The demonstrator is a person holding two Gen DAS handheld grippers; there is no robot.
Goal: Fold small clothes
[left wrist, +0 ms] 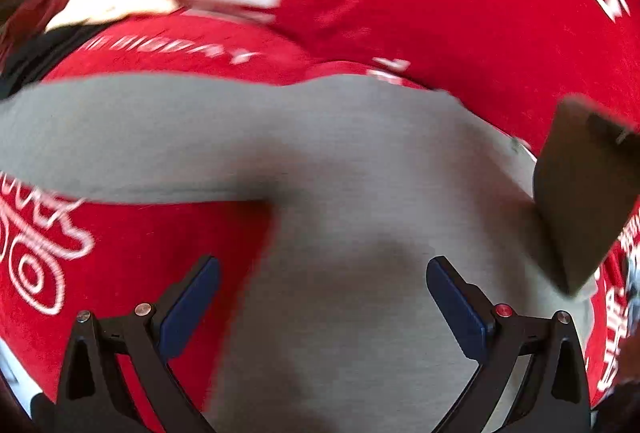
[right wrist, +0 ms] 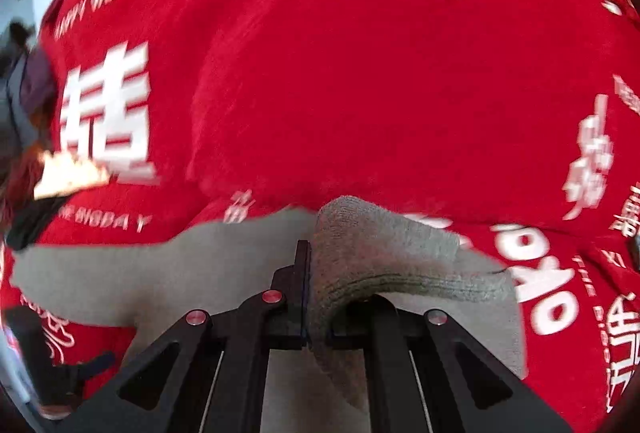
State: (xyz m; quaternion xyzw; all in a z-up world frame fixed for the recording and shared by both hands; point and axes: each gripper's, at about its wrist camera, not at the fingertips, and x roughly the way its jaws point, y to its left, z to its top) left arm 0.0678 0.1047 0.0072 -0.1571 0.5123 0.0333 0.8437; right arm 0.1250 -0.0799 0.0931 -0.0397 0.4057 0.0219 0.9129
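Grey knit garment (left wrist: 328, 161) lies spread across the centre of the left view, on a red cloth (left wrist: 440, 13) printed with white characters. My left tool (left wrist: 322, 303) hovers over the grey fabric, jaws wide apart, gripping nothing. My right tool (right wrist: 316, 297) is clamped on a ribbed edge of the garment, low centre in the right view, the fabric bunched and lifted over the fingers (right wrist: 302, 273). Judgement: a fold is in hand. To do it well, I should carry the held edge straight across, keep it taut, pin the flat part with the left tool, and align edges before letting go.
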